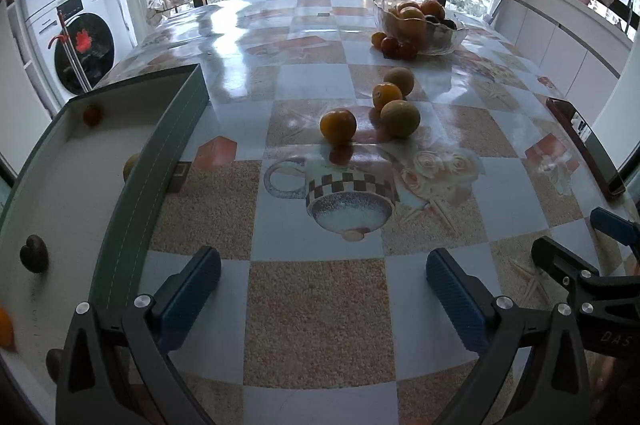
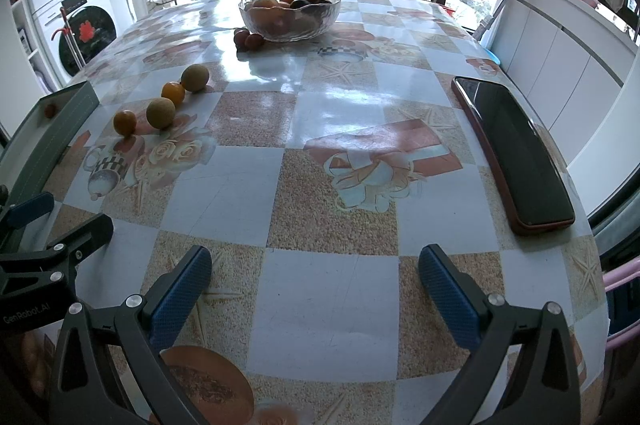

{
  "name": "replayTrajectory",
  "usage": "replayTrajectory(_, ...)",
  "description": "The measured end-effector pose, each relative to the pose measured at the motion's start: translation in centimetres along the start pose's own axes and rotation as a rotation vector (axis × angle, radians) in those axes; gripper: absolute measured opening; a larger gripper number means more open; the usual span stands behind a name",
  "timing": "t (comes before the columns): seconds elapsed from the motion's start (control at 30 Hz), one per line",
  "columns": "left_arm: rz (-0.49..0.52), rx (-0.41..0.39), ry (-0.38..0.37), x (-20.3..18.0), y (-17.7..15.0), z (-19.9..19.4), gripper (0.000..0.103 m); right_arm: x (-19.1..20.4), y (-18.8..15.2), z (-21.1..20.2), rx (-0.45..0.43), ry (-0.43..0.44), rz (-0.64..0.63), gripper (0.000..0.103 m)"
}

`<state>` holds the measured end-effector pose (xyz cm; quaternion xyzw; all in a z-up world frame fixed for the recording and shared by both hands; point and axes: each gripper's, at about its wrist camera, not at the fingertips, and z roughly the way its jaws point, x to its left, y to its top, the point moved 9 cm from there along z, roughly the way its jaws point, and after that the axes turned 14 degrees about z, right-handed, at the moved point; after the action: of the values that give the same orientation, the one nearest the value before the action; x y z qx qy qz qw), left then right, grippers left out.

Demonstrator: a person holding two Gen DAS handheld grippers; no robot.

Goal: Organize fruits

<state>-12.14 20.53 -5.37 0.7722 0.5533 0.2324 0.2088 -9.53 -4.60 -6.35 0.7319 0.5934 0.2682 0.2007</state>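
Note:
Four loose fruits lie in a row mid-table: a near orange (image 1: 338, 126) (image 2: 124, 122), a tan round fruit (image 1: 400, 118) (image 2: 160, 112), a second orange (image 1: 387, 96) (image 2: 173, 93) and a far tan fruit (image 1: 399, 80) (image 2: 195, 77). A glass bowl (image 1: 440, 43) (image 2: 256, 21) of fruit stands further back, small red fruits (image 1: 394, 47) (image 2: 248, 39) beside it. A green-walled box (image 1: 168, 145) (image 2: 60, 129) at the left holds a few small fruits, one dark (image 1: 34, 253). My left gripper (image 1: 322, 289) and right gripper (image 2: 314, 285) are both open and empty above the tablecloth.
A black phone in a red case (image 2: 516, 149) (image 1: 584, 141) lies near the table's right edge. A washer-dryer stack (image 1: 68, 25) stands left, white cabinets (image 2: 560, 65) right, windows behind. The right gripper's body (image 1: 580, 273) shows in the left wrist view.

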Motion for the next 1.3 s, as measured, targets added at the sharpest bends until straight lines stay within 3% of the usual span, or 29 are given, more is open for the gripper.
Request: replayTrajectory(1.3,-0.001,0.0,-0.001,-0.2,-0.13,-0.08,0.103,0.0,-0.04,-0.01,-0.001,-0.001,0.0,0.103)
